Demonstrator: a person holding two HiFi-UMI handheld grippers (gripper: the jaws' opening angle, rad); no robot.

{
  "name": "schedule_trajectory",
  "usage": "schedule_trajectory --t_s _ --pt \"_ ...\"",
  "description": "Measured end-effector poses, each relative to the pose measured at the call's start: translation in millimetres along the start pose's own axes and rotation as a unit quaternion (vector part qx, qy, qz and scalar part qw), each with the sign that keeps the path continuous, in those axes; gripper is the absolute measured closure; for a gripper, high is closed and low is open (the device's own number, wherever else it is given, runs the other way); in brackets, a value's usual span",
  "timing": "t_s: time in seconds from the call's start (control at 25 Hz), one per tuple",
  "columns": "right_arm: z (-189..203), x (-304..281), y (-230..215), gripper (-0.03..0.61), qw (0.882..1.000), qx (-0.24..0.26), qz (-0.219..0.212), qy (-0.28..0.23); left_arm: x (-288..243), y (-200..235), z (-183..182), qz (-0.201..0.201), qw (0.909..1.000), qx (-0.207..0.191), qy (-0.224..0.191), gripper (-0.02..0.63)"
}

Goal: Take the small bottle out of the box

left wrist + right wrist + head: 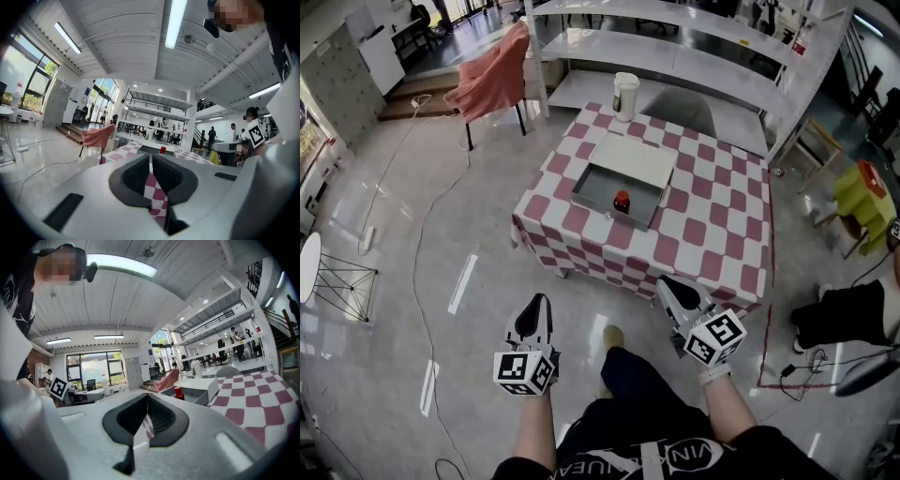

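A salmon-pink cloth [492,80] is seen draped over a chair at the far left, above a glossy pale floor [412,234]. Nearer the camera, the left gripper [538,302] is held low over that floor, short of the table. In the left gripper view its jaws are shown pressed together, with nothing caught between them.

At centre, a table covered by a red-and-white checked cloth [712,225] is pictured from above. A shallow grey open box [592,186] is set on the cloth toward the table's far left part, with its white lid [633,155] laid back behind it. The small dark bottle with a red cap [622,201] is seen standing upright inside the box, near the front wall, untouched and well apart from both grippers. A white lidded jug [624,96] is placed at the table's far edge, beyond the box.

To the right, the right gripper [665,282] is held just before the table's near edge, its jaws likewise closed and empty. A yellow-green chair [862,202] is glimpsed at the far right.
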State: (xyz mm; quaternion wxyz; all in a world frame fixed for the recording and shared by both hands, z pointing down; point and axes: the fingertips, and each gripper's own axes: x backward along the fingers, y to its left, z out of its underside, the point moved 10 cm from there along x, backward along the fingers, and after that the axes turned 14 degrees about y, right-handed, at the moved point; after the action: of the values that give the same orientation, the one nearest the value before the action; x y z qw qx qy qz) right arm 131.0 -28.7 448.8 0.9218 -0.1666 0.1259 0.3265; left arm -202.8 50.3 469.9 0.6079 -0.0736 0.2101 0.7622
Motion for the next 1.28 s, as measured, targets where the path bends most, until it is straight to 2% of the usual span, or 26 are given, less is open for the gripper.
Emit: schedule_trajectory --t_s 0.24,0.4,0.56,0.88,1.16,1.28 --pt "-27.4 -46.2 -28.4 0.572 1.000 0.027 -0.003 -0.002 -42.3 12.2 -24.6 0.004 1.0000 -0.006 0.002 0.589" --pt "-33.4 -71.1 -46.4 0.572 0.999 0.038 -0.004 0.020 -75.5 16.0 -38.6 0.012 0.9999 -0.007 0.002 0.589" --pt "-39.5 -91.5 -66.7 0.572 0.999 0.044 -0.005 0.026 -109.4 18.0 -42.7 0.029 0.9995 -0.007 0.014 0.589" --pt "-47.4 -125.9 -93.5 0.562 0.993 0.089 0.018 0.074 -159.2 14.3 -45.8 0.059 0.9970 -0.020 0.046 0.589" --pt "-62.2 -153.7 -109.1 0.551 0.989 0.120 -0.016 0.080 -192.2 9.1 -45.7 0.078 0.9944 -0.021 0.068 0.589" --pt "-63.9 -162.6 -115.2 0.545 0.989 0.118 -0.027 0.088 -202.4 6.7 -46.6 0.082 0.9937 -0.017 0.075 0.589"
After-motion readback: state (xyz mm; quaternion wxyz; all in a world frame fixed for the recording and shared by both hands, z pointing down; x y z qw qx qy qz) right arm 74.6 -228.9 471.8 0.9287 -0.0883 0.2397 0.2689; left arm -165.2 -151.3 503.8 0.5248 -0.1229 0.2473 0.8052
